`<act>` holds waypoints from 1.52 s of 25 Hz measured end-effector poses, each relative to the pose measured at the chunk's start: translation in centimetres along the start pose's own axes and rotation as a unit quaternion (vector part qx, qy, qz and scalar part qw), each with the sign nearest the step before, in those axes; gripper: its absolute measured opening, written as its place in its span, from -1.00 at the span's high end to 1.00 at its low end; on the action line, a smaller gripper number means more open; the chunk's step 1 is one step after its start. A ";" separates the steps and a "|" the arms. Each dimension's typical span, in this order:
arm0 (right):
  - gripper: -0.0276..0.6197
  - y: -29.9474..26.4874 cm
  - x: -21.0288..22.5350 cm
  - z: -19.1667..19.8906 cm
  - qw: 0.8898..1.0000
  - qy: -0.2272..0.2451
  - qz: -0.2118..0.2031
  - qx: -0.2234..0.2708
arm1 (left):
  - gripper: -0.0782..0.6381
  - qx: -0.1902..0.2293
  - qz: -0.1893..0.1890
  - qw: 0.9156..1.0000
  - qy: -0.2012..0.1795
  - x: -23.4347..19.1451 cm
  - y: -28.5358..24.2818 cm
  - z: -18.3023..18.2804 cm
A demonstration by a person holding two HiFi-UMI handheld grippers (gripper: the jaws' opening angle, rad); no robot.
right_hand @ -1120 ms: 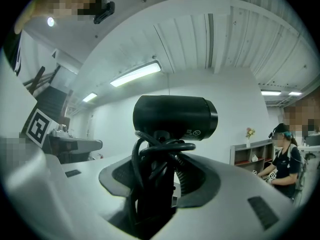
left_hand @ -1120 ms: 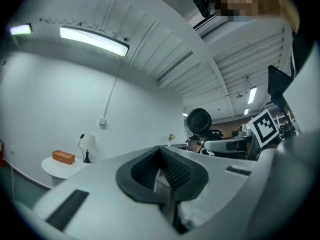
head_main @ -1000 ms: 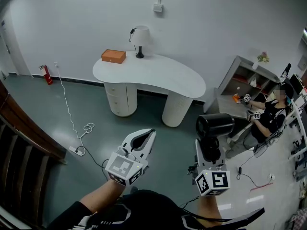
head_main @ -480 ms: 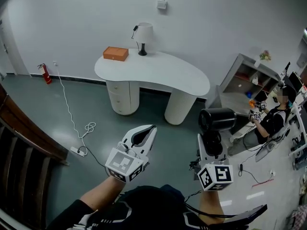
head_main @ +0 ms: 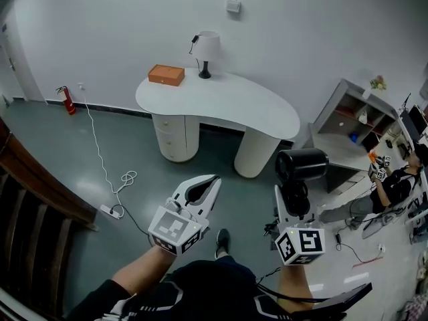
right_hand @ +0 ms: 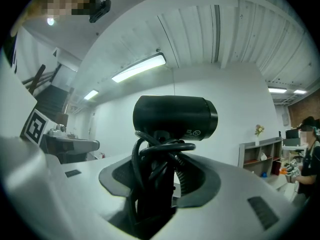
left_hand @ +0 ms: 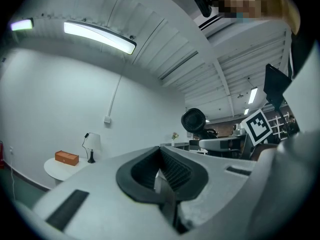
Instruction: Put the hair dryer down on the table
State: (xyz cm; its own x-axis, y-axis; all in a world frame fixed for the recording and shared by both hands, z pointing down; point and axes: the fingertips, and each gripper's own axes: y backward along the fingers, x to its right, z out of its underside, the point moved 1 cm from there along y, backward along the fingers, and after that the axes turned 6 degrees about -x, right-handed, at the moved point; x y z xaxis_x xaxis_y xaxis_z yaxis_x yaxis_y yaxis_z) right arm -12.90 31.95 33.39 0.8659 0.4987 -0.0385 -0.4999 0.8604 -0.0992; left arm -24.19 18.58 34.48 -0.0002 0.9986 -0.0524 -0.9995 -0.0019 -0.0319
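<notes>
**Head view:** the right gripper (head_main: 293, 194) holds the black hair dryer (head_main: 302, 166) upright by its handle. The dryer is in the air above the floor, well short of the white table (head_main: 267, 112).

**Right gripper view:** only here is the cord (right_hand: 159, 154) seen, wound round the handle on which the jaws are clamped.

**Left gripper (head_main: 212, 180):** its own view shows the jaws pressed together, tips meeting, with nothing between them. That view also shows the hair dryer end-on at the right.
</notes>
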 end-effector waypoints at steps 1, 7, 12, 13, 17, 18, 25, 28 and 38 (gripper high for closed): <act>0.22 -0.6 0.3 0.0 1.000 0.000 -0.001 0.001 | 0.76 0.000 -0.003 1.000 -0.002 -0.4 -0.5 -0.1; 0.22 -4.9 2.8 -0.5 1.000 -0.005 -0.007 0.008 | 0.76 0.000 -0.011 1.000 -0.018 -2.3 -4.2 -1.1; 0.22 -8.3 5.1 -0.7 1.000 -0.005 -0.011 0.006 | 0.76 -0.004 -0.025 1.000 -0.013 -4.4 -7.9 -1.3; 0.22 -9.0 5.5 -0.7 1.000 -0.005 -0.012 0.005 | 0.76 -0.006 -0.028 1.000 -0.012 -4.9 -8.6 -1.3; 0.23 -11.4 7.3 -0.6 1.000 -0.003 -0.014 0.005 | 0.76 -0.010 -0.030 0.999 -0.013 -6.1 -11.5 -1.3; 0.22 -12.0 7.7 -0.5 1.000 -0.003 -0.014 0.005 | 0.76 -0.010 -0.031 0.999 -0.013 -6.3 -12.1 -1.2; 0.22 -16.0 11.1 -0.6 1.000 -0.006 -0.022 -0.004 | 0.76 -0.023 -0.041 0.999 -0.007 -8.2 -17.0 -1.3; 0.22 -17.5 12.4 -0.4 1.000 -0.010 -0.025 -0.005 | 0.76 -0.030 -0.044 0.999 -0.009 -8.7 -18.9 -1.3; 0.22 -21.1 17.2 0.1 0.999 -0.018 -0.036 -0.001 | 0.76 -0.047 -0.046 0.998 -0.022 -8.9 -25.2 -1.2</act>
State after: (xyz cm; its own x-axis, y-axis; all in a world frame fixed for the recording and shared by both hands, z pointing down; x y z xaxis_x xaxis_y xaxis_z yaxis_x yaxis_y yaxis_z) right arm 12.57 22.39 34.87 0.8986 0.4388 0.0042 -0.4361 0.8940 -0.1029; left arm 1.05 9.65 34.52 0.0870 0.9962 -0.0002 -0.9880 0.0862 -0.1284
